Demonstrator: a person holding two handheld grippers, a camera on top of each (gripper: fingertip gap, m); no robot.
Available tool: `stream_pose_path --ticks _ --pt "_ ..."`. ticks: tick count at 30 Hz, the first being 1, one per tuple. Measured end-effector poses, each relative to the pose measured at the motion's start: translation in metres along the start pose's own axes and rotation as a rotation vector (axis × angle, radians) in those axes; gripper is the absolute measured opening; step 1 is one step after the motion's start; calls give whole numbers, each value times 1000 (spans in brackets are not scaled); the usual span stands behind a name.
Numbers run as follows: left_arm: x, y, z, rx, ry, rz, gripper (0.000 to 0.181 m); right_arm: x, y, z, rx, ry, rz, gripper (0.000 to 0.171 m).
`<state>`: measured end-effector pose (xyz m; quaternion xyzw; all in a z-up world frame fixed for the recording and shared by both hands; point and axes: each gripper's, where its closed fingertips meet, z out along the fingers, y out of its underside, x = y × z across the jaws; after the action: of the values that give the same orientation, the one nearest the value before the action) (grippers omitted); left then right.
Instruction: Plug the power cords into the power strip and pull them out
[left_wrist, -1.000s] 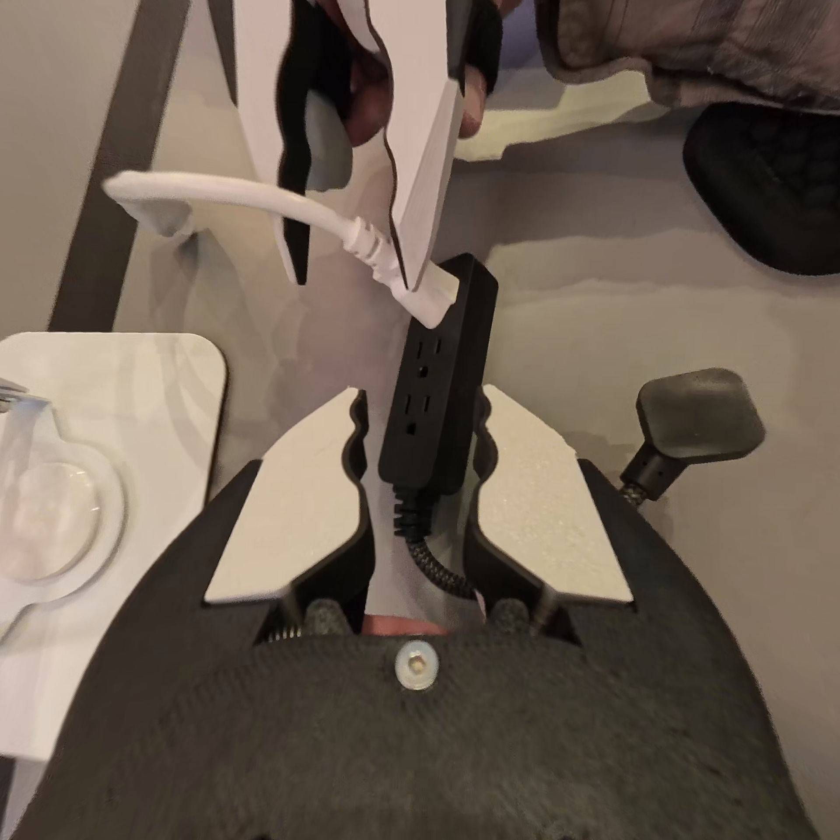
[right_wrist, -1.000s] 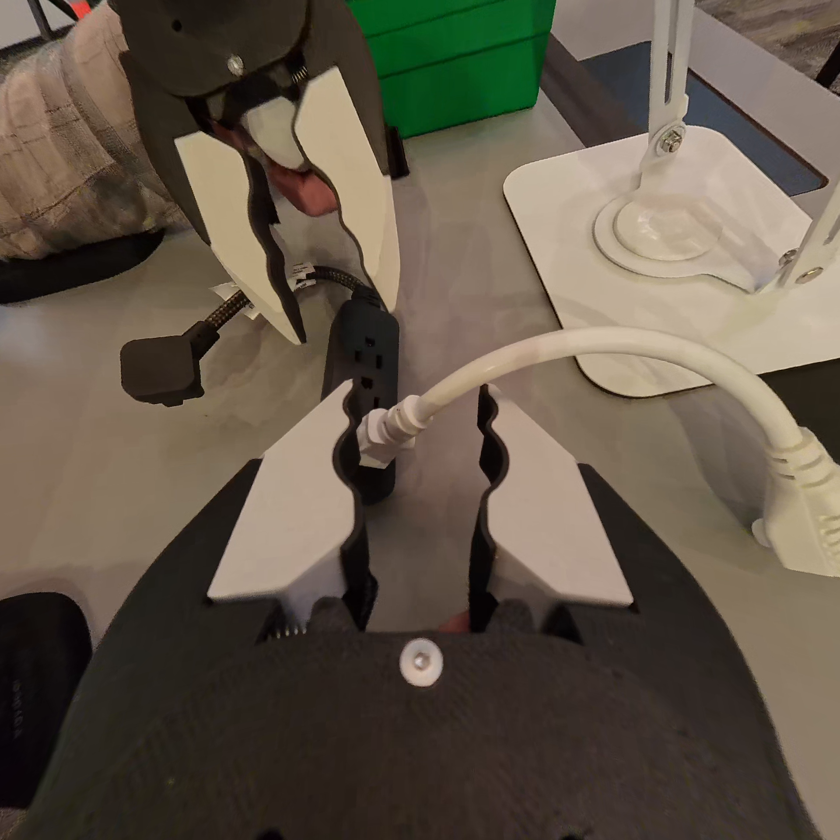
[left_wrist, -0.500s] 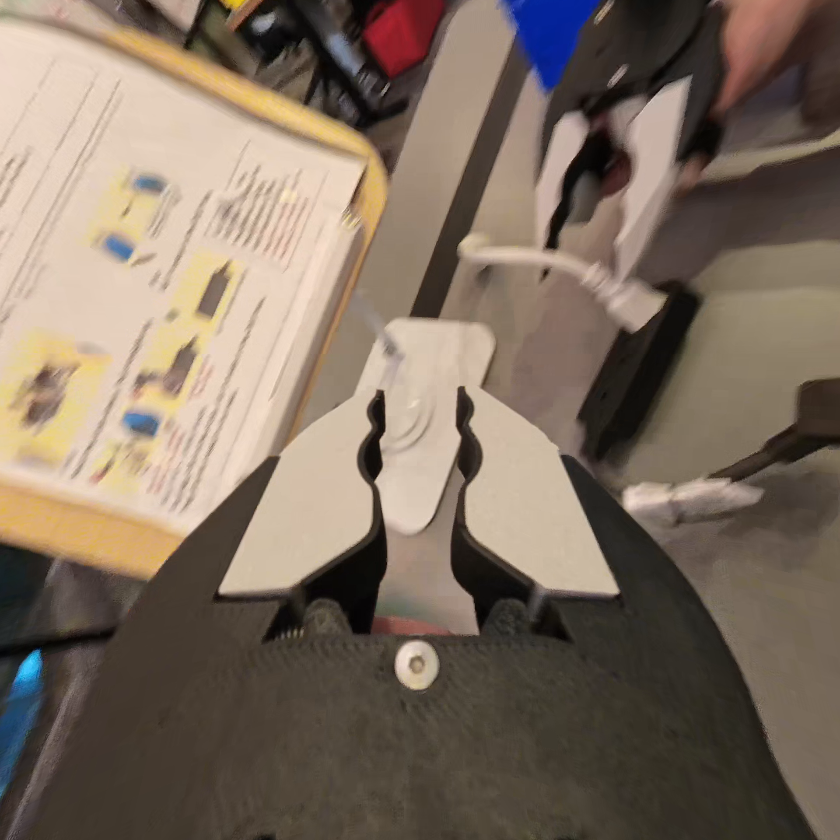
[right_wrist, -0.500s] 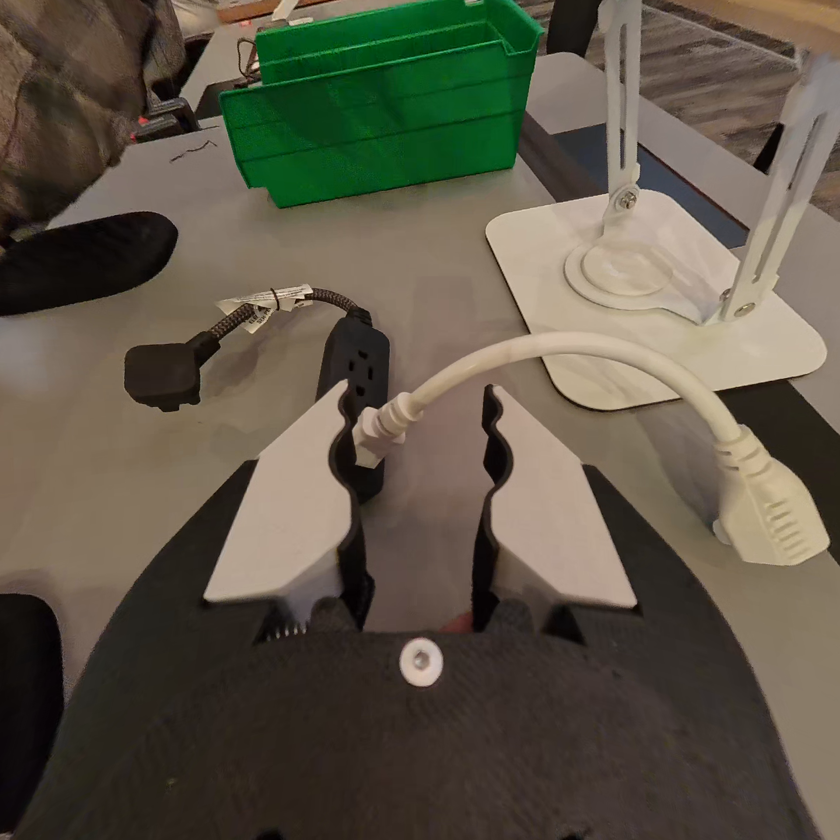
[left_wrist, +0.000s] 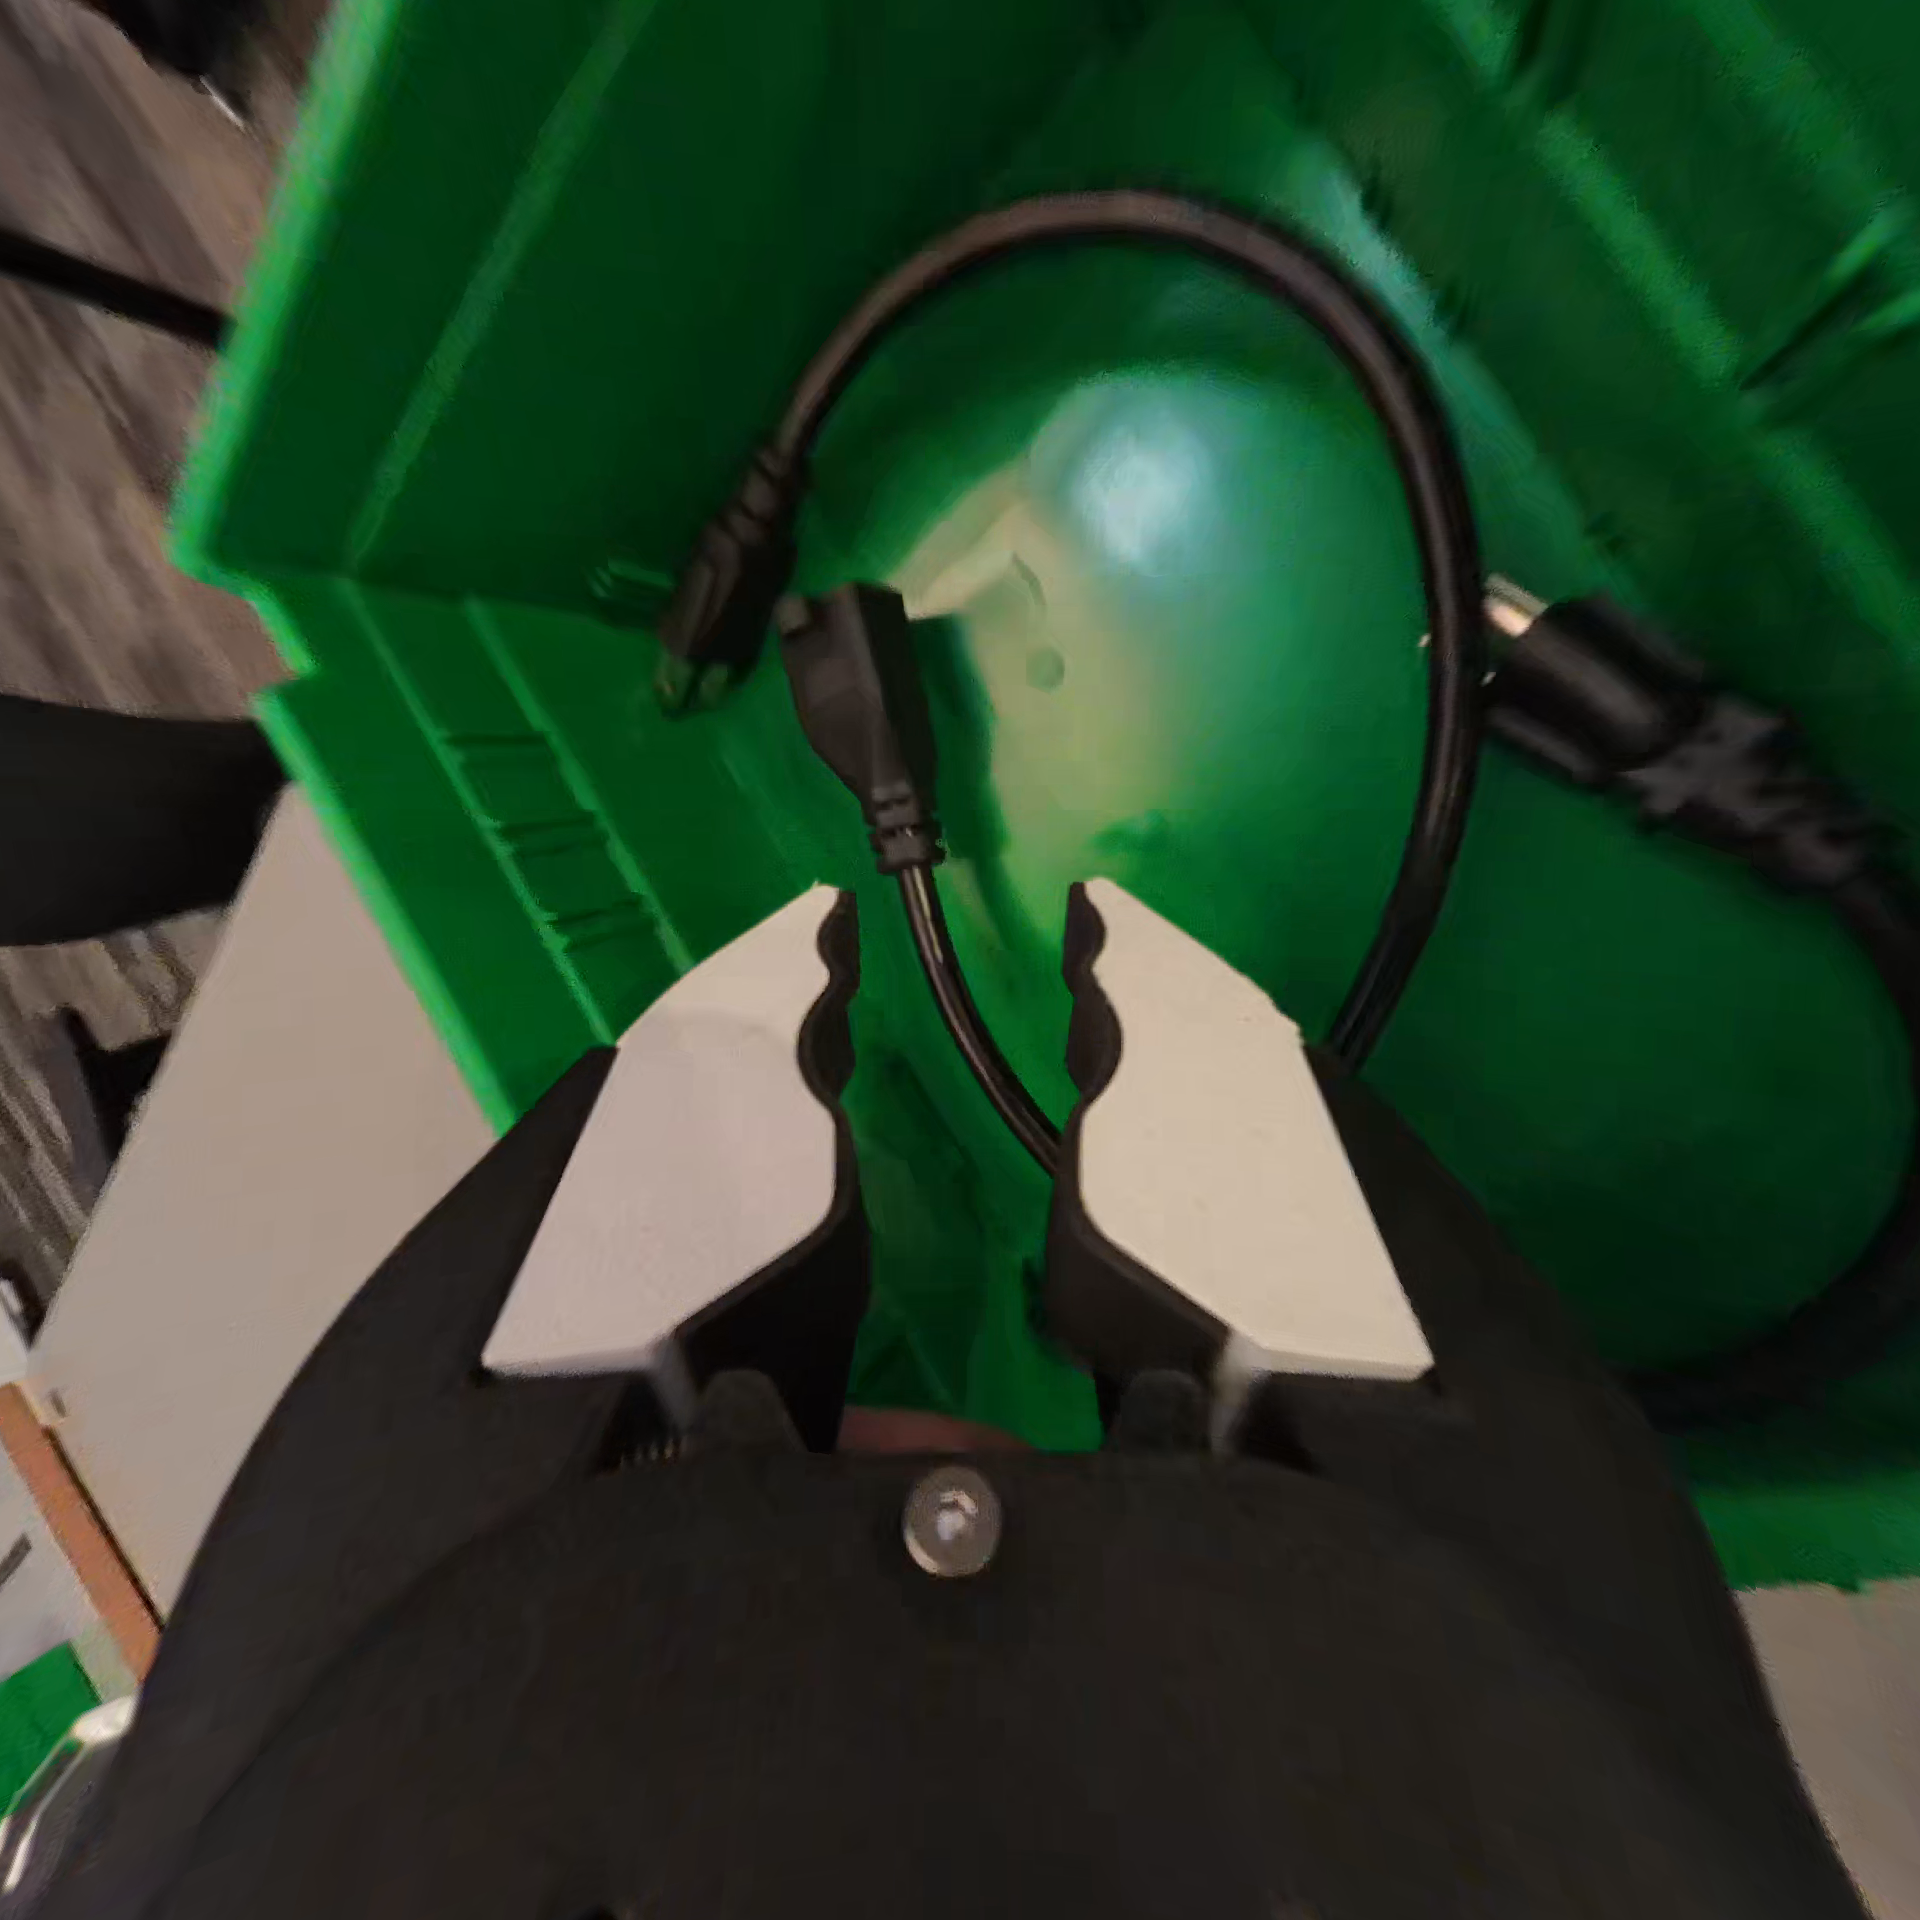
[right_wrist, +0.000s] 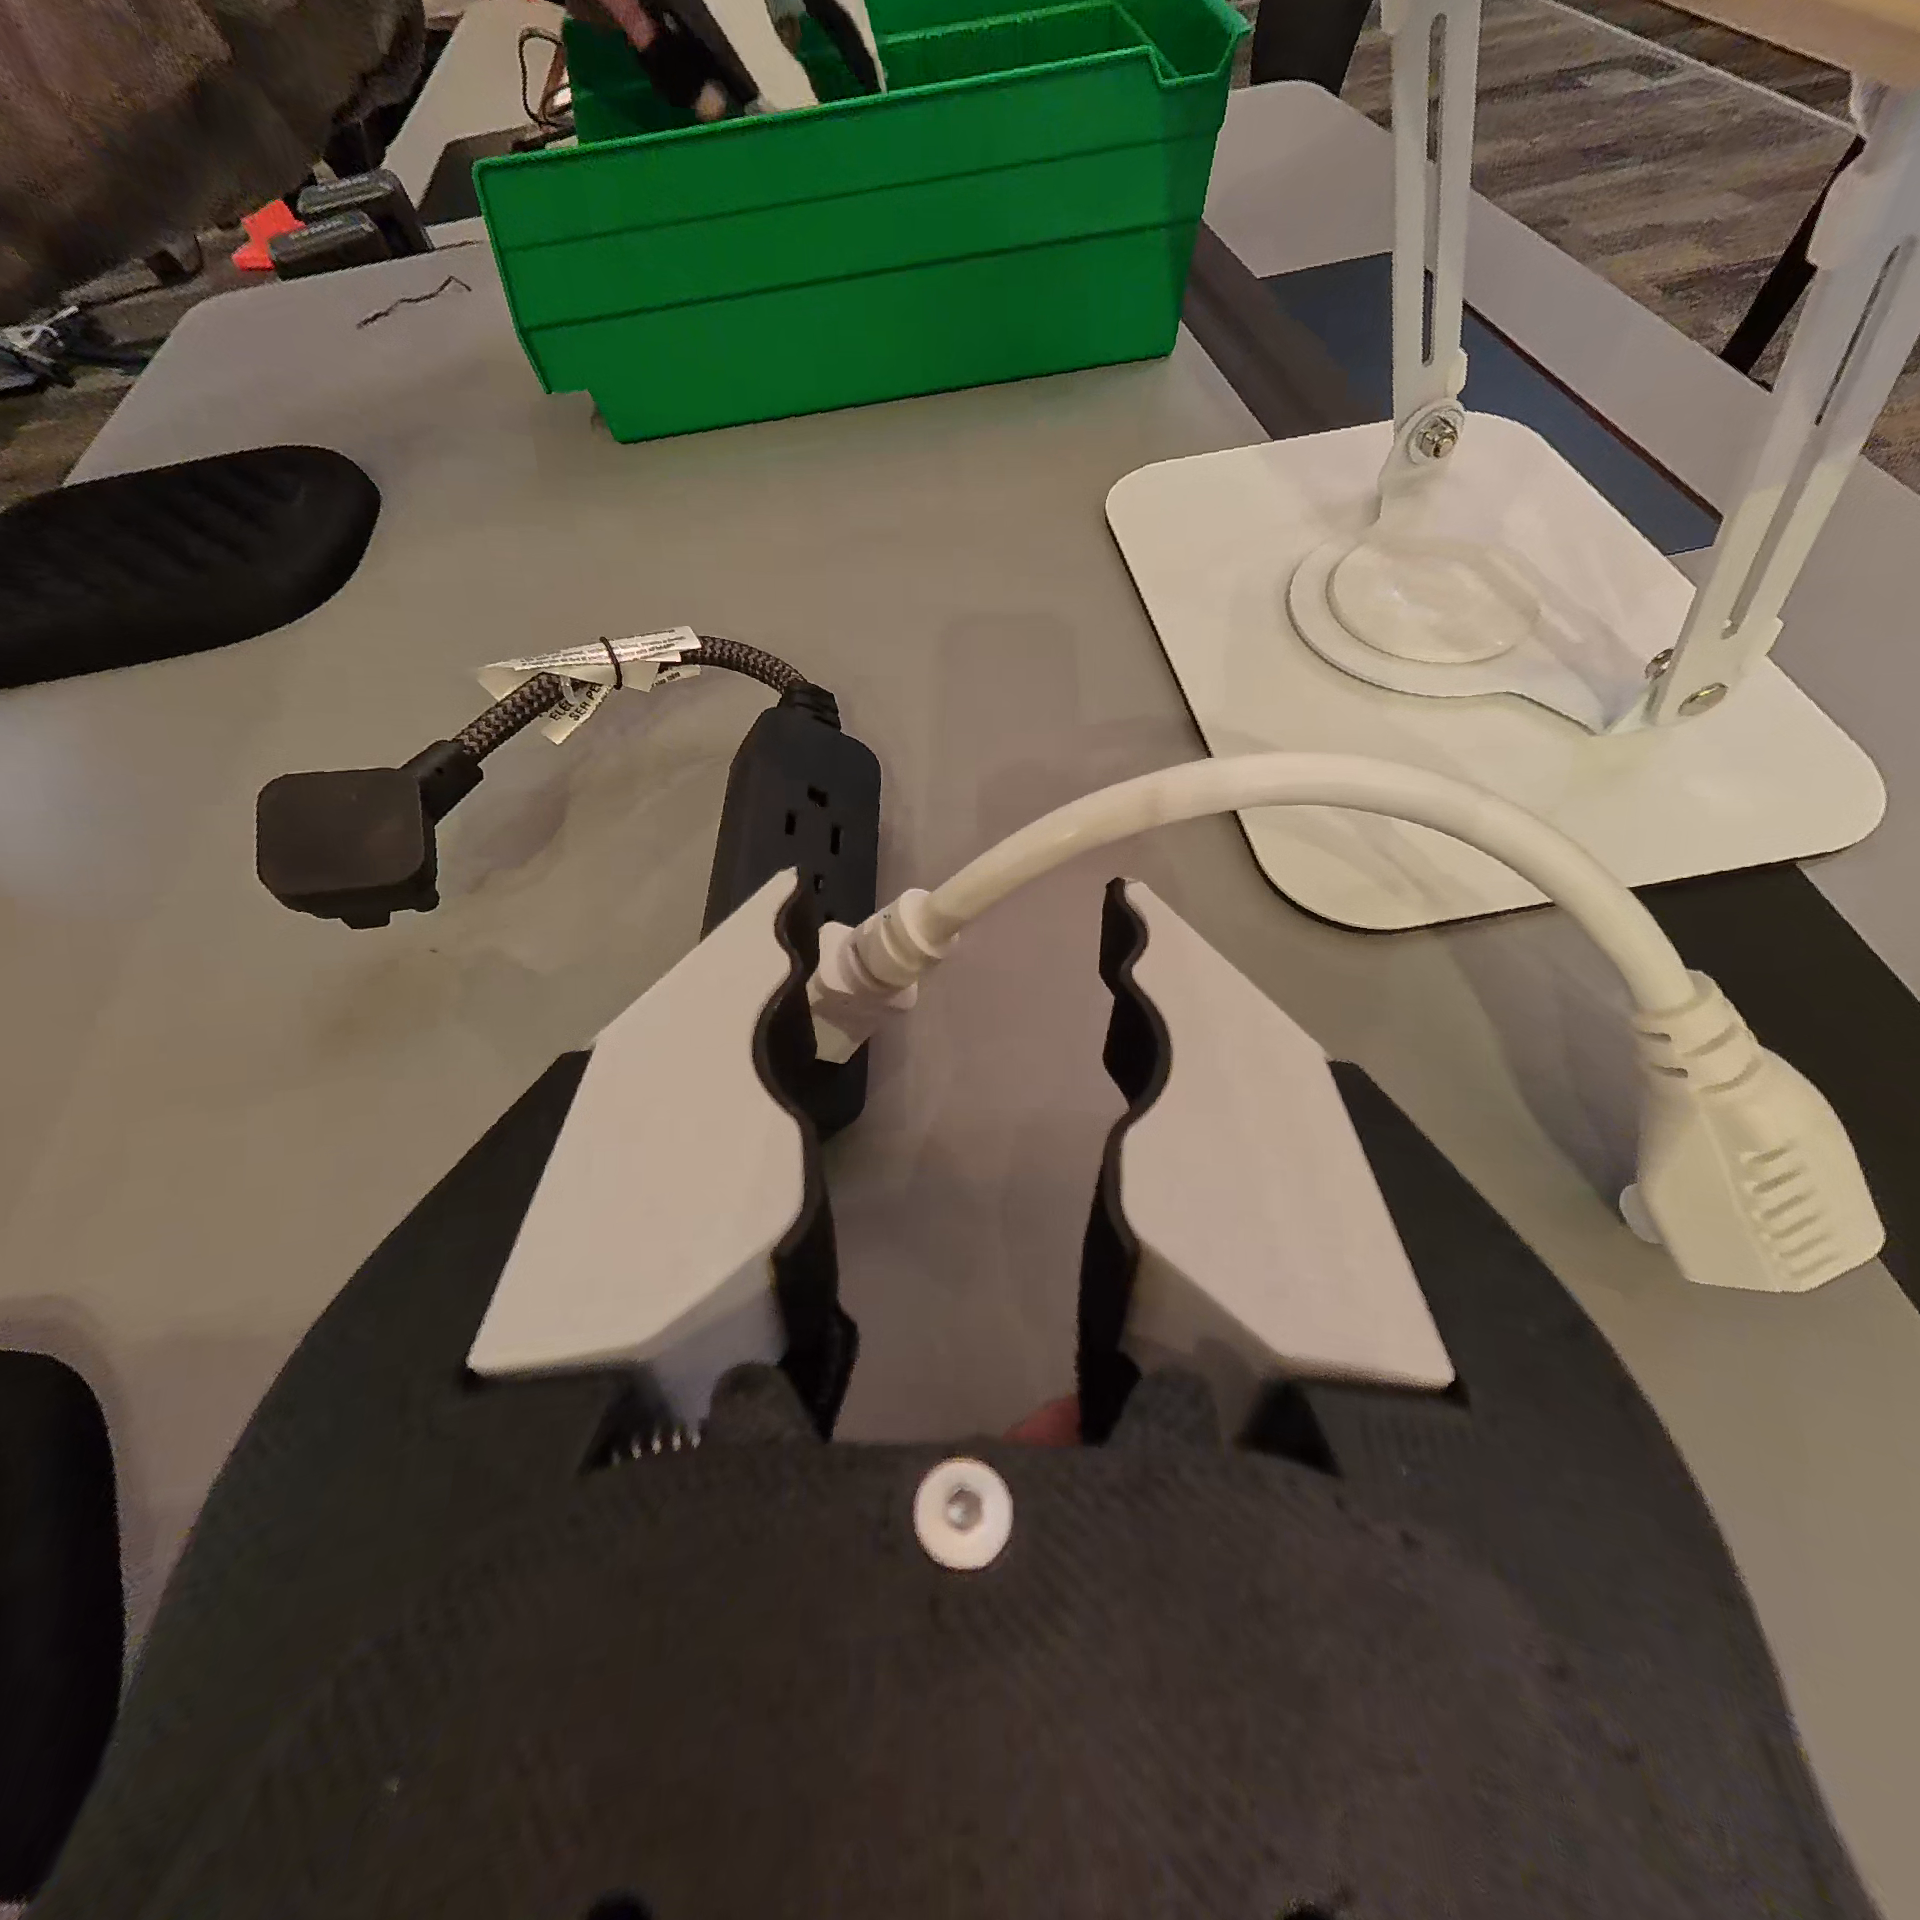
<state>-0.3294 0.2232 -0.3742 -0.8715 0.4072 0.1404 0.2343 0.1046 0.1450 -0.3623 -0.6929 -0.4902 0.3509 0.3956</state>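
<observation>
My right tongs (right_wrist: 951, 904) are gaping, empty, just short of the white cord (right_wrist: 1195, 800) already seated in the black power strip (right_wrist: 800, 831) mid-table. At the far edge my left tongs (left_wrist: 956, 904) — open, nothing held — hang in the green bin (left_wrist: 520, 364) over a black cord (left_wrist: 862, 707). Next, I reckon: pinch its plug, carry it to a free socket.

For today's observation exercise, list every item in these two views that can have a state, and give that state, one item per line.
Left gripper: open, over the green bin, empty.
Right gripper: open, empty.
White cord: one end plugged into the strip, other end lying loose on the table.
Power strip: flat on the table, own plug unconnected.
Black cord: coiled in the bin, unplugged.
Green bin: upright, open-topped.
</observation>
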Motion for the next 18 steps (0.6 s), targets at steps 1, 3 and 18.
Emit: stream_pose_path --ticks 1,3,18 --pt "1 6 8 -35 7 1 37 0 0 -1 -1 2 -1 53" --pt "-1 18 21 -115 -9 6 37 1 0 -2 2 8 0 52" --pt "-13 35 27 -200 -122 55 9 5 -5 -11 13 31 -12 50"
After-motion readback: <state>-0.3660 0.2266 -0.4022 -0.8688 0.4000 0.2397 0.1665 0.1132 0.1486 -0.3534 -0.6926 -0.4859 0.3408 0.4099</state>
